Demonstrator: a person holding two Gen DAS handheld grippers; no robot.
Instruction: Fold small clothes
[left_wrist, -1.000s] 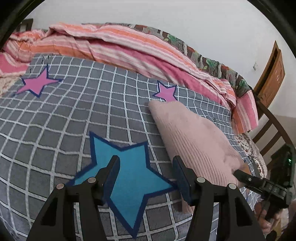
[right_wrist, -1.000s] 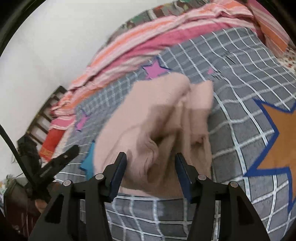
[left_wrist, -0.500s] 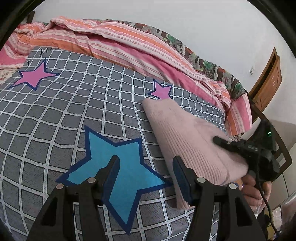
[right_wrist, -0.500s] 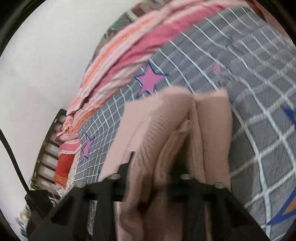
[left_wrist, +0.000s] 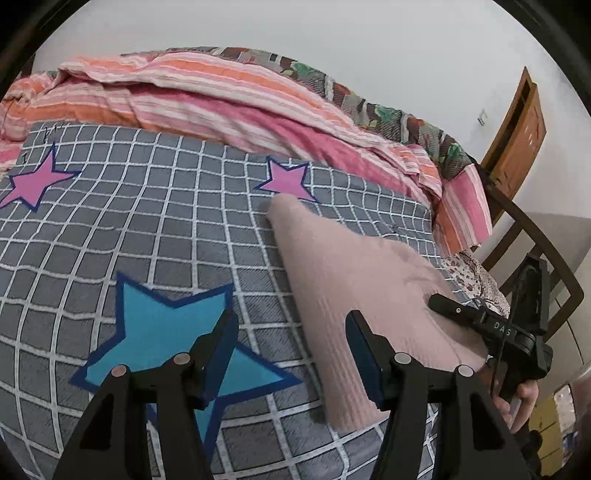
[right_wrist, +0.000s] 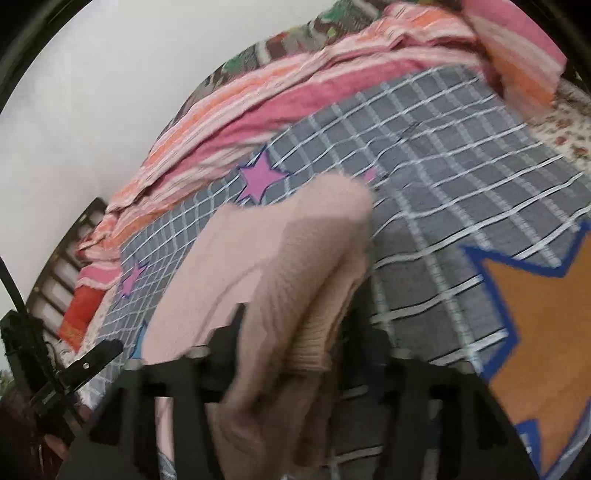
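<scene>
Our right hand-held gripper (right_wrist: 291, 332) is opening around the pink knit (right_wrist: 266, 266) at twelve o'clock, releasing its fold, while our left hand-held gripper (left_wrist: 291, 354) hangs apart, empty.

Both views evenly lit, soft diffuse room light, no glare, source not visible. Left wrist view sharp; faint shadow under the pink knit garment (left_wrist: 354, 280) ahead of the fingers. Right wrist view heavily motion-blurred: right gripper (right_wrist: 291, 332) fingers smeared, garment edges soft. Strong fisheye bend in the grid bedspread (left_wrist: 147, 229), black vignette at all corners.
</scene>
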